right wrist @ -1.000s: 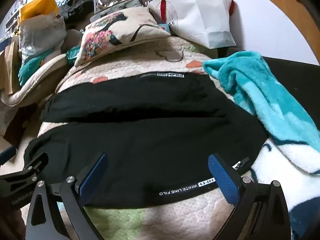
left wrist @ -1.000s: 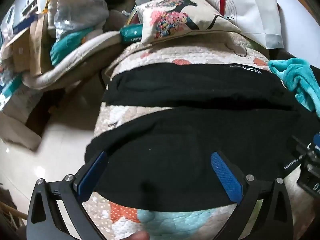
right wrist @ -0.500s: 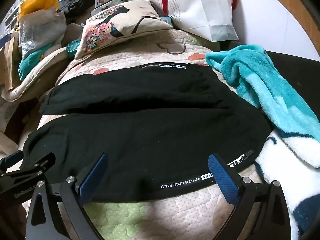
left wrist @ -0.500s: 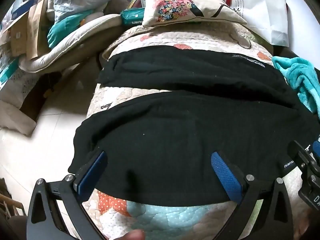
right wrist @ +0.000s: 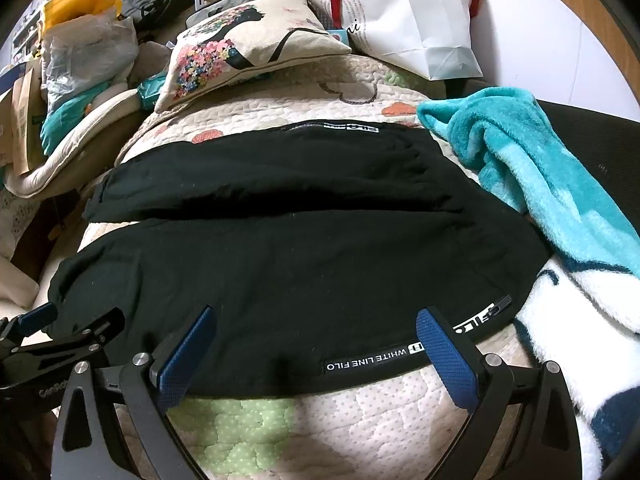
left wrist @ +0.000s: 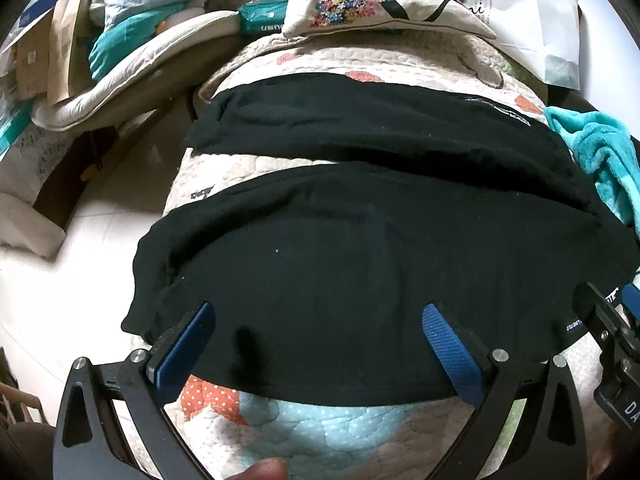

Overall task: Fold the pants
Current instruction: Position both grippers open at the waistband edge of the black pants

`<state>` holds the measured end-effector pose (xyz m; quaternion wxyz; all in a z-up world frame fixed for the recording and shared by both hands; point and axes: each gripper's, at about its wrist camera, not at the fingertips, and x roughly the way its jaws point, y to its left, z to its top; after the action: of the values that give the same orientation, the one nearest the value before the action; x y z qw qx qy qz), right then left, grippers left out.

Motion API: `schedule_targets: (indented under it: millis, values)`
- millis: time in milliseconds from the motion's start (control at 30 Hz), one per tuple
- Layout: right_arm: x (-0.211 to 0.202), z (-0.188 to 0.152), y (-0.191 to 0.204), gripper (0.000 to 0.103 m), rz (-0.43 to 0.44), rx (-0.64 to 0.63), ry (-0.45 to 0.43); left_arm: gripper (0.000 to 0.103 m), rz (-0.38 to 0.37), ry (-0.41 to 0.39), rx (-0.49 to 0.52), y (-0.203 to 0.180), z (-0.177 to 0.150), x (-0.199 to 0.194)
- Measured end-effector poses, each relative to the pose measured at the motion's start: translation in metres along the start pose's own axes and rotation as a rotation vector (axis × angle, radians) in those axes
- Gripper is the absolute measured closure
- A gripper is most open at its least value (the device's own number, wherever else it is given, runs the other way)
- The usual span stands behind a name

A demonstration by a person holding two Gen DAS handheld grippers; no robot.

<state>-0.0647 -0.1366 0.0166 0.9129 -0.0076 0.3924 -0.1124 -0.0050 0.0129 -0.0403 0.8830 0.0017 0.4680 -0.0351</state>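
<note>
Black pants [left wrist: 360, 248] lie spread flat on a quilted bed cover [left wrist: 304, 432], both legs running left to right with a strip of quilt between them at the left. They also show in the right wrist view [right wrist: 304, 264], with a white "WHITE LINE FILO" stripe [right wrist: 372, 360] along the near edge. My left gripper [left wrist: 320, 324] is open and empty, hovering over the near leg's front edge. My right gripper [right wrist: 316, 328] is open and empty over the same edge, further right. Each gripper shows at the side of the other's view.
A teal and white fleece blanket [right wrist: 540, 184] lies on the right beside the pants. A flowered cushion [right wrist: 248, 48] and a white paper bag [right wrist: 412, 16] sit at the back. Bags and boxes [left wrist: 80, 40] are piled left of the bed, above pale floor [left wrist: 60, 280].
Both grippers have moved down and closer to the near edge of the pants, so the pants look larger. Both stayed open.
</note>
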Motion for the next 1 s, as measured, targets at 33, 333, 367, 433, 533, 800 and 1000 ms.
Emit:
schedule_targets:
  millis: [33,333,367,433,533,800,1000]
  values:
    - [0.0,-0.0002,0.0003,0.001,0.001,-0.001,0.001,0.0,-0.004,-0.001,-0.01,0.0,0.0,0.0001]
    - [0.0035,-0.0001,-0.0013,0.001,0.006,0.001,0.016,0.0,-0.008,0.002,-0.016,0.0,-0.002,0.0002]
    - [0.0036,-0.0003,-0.0015,0.001,0.007,0.001,0.017,0.0,-0.007,0.003,-0.017,-0.0003,-0.0015,0.0003]
    - [0.004,-0.0005,-0.0018,0.001,0.007,0.002,0.02,0.0,-0.007,0.006,-0.018,-0.0001,-0.0019,0.0004]
    - [0.005,-0.0003,-0.0029,0.001,0.009,0.003,0.024,0.0,-0.008,0.007,-0.022,-0.0005,-0.0022,0.0017]
    - [0.007,-0.0019,-0.0023,0.001,0.009,0.0,0.029,0.0,-0.014,0.011,-0.026,0.0,-0.003,0.0032]
    - [0.0076,-0.003,-0.0015,0.001,0.008,-0.002,0.032,0.0,-0.016,0.015,-0.03,0.0004,-0.0039,0.0043]
